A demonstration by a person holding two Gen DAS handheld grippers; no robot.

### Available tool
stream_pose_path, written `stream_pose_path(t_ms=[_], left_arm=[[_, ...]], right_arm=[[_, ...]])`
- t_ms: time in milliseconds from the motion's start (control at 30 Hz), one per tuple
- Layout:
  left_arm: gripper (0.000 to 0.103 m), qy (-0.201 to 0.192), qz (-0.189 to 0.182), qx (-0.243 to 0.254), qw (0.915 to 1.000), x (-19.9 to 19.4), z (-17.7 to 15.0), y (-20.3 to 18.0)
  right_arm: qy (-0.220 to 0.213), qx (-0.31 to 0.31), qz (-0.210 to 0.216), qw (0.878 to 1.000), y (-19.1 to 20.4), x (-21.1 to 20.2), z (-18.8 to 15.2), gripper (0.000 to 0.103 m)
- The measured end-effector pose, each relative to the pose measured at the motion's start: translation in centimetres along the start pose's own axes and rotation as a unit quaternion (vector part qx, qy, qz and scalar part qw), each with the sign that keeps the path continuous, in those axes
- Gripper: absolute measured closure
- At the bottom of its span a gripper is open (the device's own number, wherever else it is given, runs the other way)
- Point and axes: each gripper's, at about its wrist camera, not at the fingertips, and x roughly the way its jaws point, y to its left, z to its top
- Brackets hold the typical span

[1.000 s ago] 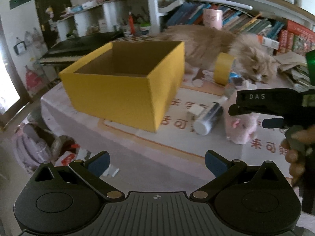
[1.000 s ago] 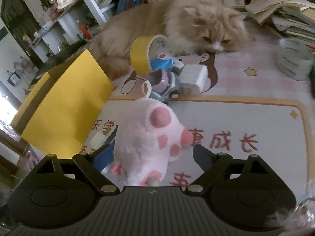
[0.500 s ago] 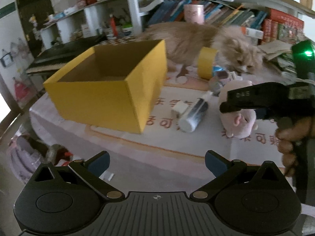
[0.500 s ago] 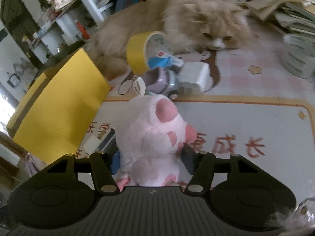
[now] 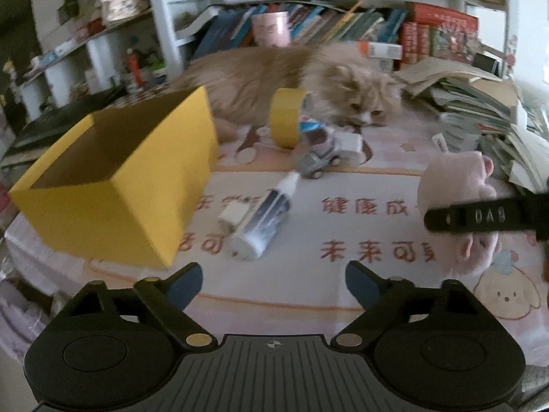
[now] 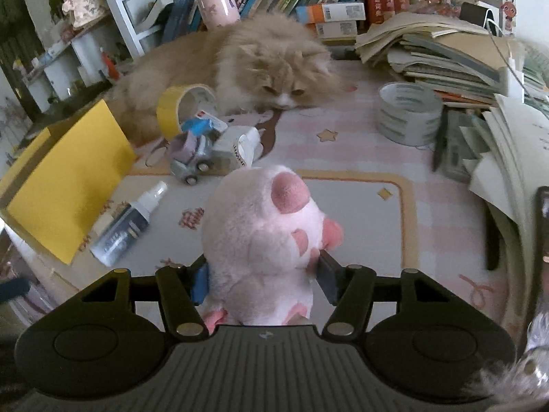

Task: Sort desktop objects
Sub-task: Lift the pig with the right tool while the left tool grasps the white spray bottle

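The right gripper (image 6: 262, 279) pinches a pink plush toy (image 6: 264, 240) between its two blue pads, which press into the toy's sides; in the left wrist view the same toy (image 5: 459, 202) hangs at the right edge behind a black finger marked with letters, lifted off the patterned table mat (image 5: 360, 226). The left gripper (image 5: 272, 283) hovers over the near part of the mat with its jaws spread wide and closing, and nothing sits between them. An open yellow box (image 5: 113, 185) stands on the left side of the table, with its inside looking bare as far as can be seen. Just beside its right wall lie a small white block (image 5: 233, 214) and a spray bottle (image 5: 262, 223) on its side, cap pointing away from the camera. Farther back a grey toy car (image 5: 314, 163) sits beside a white adapter (image 5: 350, 144), and a roll of yellow tape (image 5: 284, 122) stands on edge next to them. A fluffy tan cat (image 6: 267, 58) lies behind the tape, head low toward the table. A grey tape roll (image 6: 408, 113) rests at the right near a heap of papers and books (image 6: 446, 55).
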Motion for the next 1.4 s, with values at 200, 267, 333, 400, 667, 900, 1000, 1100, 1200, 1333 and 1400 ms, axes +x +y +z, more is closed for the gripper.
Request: stream_pose_path(t_ms=[200,267,333,400,667,900,1000,1100,1200,1333,1400], left_arm=[[0.048,-0.006,-0.009,0.030,0.9995,2.0,1.4,-2.0],[0.048,-0.013,0.004,0.030,0.9995,2.7,2.0,-2.0],[0.049,-0.016,0.009,0.031,0.9994,3.7,2.8,-1.8],[0.055,-0.012,0.011,0.036,0.9992,4.7,3.5,-1.6],[0.071,0.034,0.036,0.036,0.9981,9.0,4.5,-0.3],[0.071,0.042,-0.015,0.047,0.9979,8.1,4.7,-1.1],[0.071,0.044,-0.014,0.076,0.9960,8.5,4.7,-1.9],[0.070,0.053,-0.011,0.081,0.9952,9.3,4.9,-1.3],[0.069,0.062,-0.033,0.072,0.9949,9.6,5.2,-0.4],[0.069,0.089,-0.058,0.038,0.9936,9.9,4.8,0.3],[0.069,0.109,-0.095,-0.006,0.9894,10.3,4.1,1.0]], right_arm=[[-0.016,-0.020,-0.003,1.000,-0.3,-1.3,-0.4,0.043],[-0.022,-0.023,-0.004,0.999,-0.5,-1.6,-0.4,0.043],[-0.024,-0.024,-0.002,0.999,-0.6,-1.7,-0.4,0.043],[-0.022,-0.022,0.000,1.000,-0.6,-1.6,-0.3,0.043],[-0.020,-0.024,0.014,0.999,-0.7,-1.5,-0.3,0.041],[-0.012,-0.018,0.018,1.000,-0.8,-1.3,-0.3,0.041],[-0.007,-0.014,0.022,1.000,-0.8,-1.0,-0.3,0.041],[-0.007,-0.018,0.027,0.999,-0.5,-0.9,-0.3,0.041],[-0.006,-0.023,0.032,0.999,-0.4,-0.9,-0.4,0.041],[-0.002,-0.020,0.033,0.999,-0.5,-0.8,-0.5,0.041],[-0.001,-0.017,0.031,0.999,-0.6,-0.7,-0.5,0.041]])
